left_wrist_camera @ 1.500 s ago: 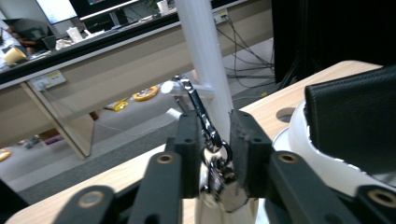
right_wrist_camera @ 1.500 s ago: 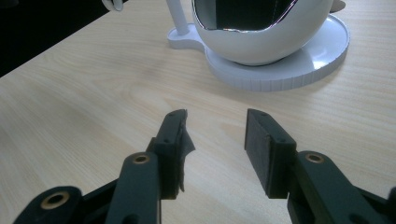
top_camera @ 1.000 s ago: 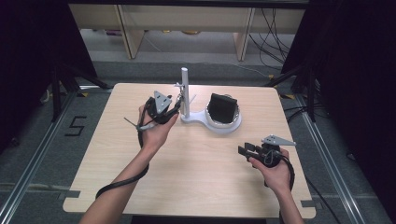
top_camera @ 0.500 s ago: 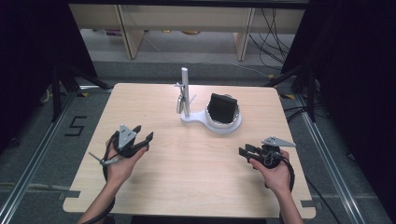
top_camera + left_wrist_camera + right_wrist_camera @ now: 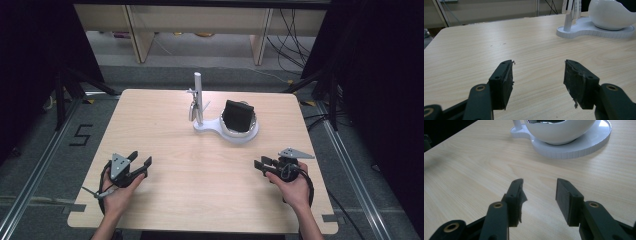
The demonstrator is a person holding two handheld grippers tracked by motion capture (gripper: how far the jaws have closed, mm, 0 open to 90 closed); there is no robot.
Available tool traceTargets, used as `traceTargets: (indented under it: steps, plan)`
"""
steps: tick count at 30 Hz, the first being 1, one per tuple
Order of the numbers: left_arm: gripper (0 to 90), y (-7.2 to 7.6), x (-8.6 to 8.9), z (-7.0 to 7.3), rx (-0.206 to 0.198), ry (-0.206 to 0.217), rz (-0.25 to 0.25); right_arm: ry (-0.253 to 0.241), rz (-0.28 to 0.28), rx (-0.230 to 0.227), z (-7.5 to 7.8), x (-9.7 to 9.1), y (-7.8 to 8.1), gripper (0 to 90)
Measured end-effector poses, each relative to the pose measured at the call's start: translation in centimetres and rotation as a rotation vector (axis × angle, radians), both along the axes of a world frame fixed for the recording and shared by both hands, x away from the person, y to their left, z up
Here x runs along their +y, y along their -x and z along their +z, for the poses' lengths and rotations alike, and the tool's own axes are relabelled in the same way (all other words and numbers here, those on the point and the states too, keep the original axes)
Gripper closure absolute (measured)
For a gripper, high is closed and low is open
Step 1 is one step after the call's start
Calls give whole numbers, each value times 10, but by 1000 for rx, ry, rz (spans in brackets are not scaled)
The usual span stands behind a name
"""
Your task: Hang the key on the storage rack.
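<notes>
A white stand [image 5: 216, 129] sits at the table's far middle, with an upright post [image 5: 198, 92] and a round white bowl [image 5: 248, 133] holding a black object [image 5: 237, 115]. A small grey item [image 5: 192, 111] hangs on the post. My left gripper [image 5: 141, 157] rests low over the near left of the table. Its jaws have just been opening and stand wide with nothing between them [image 5: 538, 67]. My right gripper [image 5: 259, 162] is at the near right, open and empty [image 5: 539, 183], pointing toward the bowl [image 5: 559, 130]. Its jaws have opened slightly further.
The light wooden table [image 5: 210, 180] stretches bare between the grippers and the stand's base [image 5: 584, 31]. Shelving and cables lie on the floor beyond the far edge. A dark floor and metal rails flank the table.
My left gripper has come back from the stand's post to the near left of the table, dropping lower, and its jaws have widened. The right gripper has stayed where it was.
</notes>
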State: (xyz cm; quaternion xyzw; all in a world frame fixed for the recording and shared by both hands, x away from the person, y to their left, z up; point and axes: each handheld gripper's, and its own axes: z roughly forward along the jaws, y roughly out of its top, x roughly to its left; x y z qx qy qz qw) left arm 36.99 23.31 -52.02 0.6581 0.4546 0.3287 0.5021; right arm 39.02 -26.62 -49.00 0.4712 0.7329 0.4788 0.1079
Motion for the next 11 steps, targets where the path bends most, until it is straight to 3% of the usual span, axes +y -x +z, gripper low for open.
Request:
traceTargets:
  steps: [2,11]
  plan:
    - [399,0,-1,-2,4,7,4,17,22,-43,-2,-3,-3,575]
    - [397,-1,-1,-2,7,0,4,28,-8,-30,-5,-4,-2,566]
